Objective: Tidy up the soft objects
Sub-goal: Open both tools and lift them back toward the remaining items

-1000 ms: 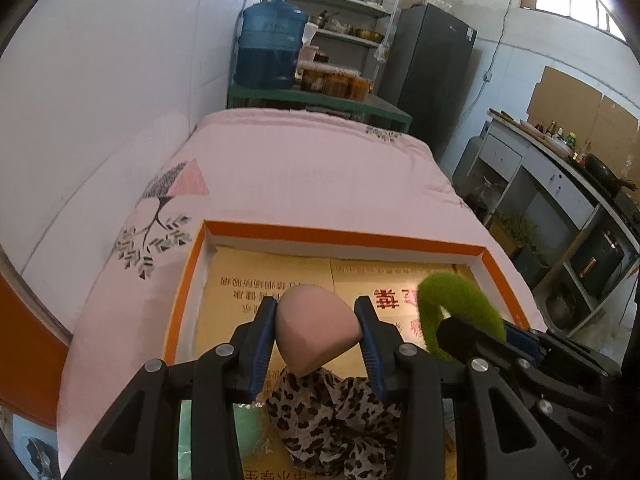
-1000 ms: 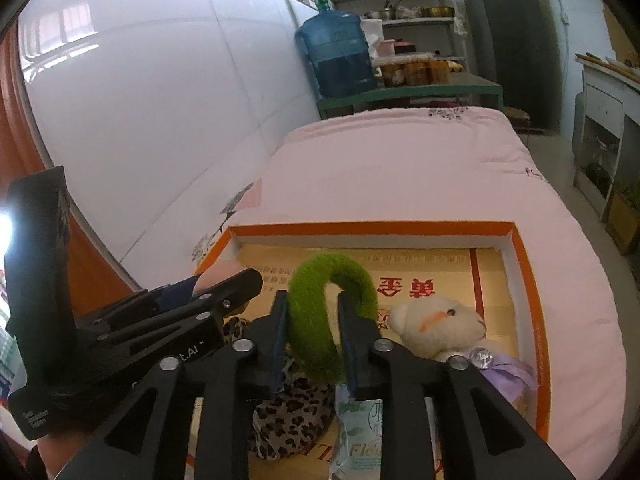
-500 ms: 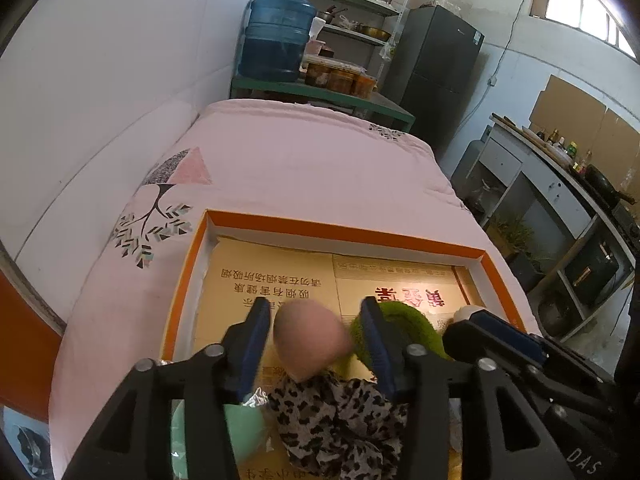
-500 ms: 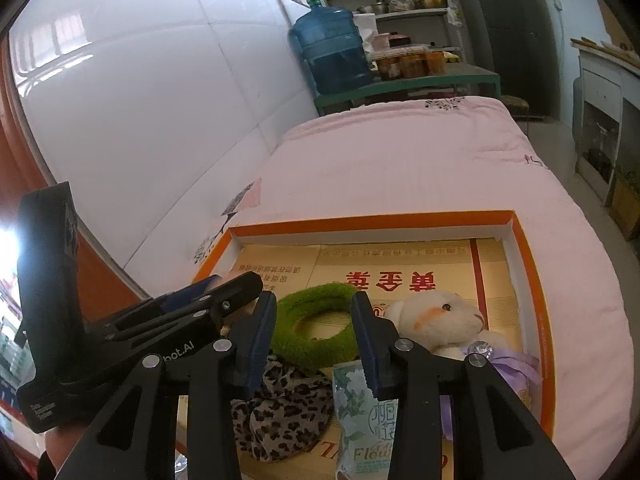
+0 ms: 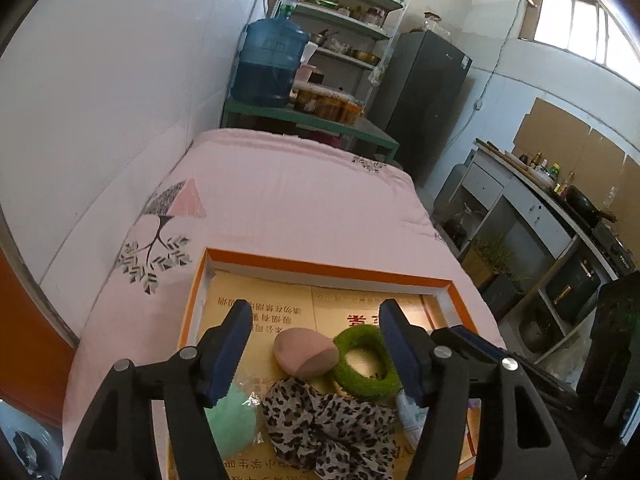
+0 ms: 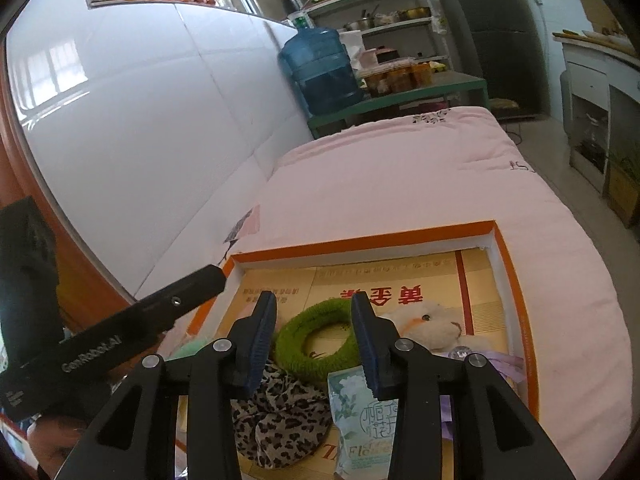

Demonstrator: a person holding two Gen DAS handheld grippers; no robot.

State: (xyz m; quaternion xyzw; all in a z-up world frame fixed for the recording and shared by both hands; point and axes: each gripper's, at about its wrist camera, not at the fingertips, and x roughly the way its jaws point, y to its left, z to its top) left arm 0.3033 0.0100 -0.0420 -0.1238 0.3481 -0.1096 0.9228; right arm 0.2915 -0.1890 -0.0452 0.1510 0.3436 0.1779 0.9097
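Observation:
An orange-rimmed tray (image 5: 320, 266) lined with cardboard lies on a pink bed. A pink teardrop sponge (image 5: 304, 354) rests in it beside a green fuzzy ring (image 5: 366, 364). My left gripper (image 5: 316, 344) hangs above the sponge; its jaws are opening wide and touch nothing. In the right wrist view my right gripper (image 6: 314, 340) stands open over the green ring (image 6: 292, 350), which lies flat with the pads clear of it. A leopard-print scrunchie (image 6: 280, 412) sits just nearer.
Also in the tray are a mint sponge (image 5: 234, 424), a white plush toy (image 6: 428, 324), a tissue pack (image 6: 360, 412) and a purple item (image 6: 504, 364). A white wall runs along the bed's left side. A green table with a water jug (image 5: 268, 64) stands beyond.
The left gripper opened and let the pink sponge drop into the tray, then rose. The right gripper opened and released the green ring, which now lies flat.

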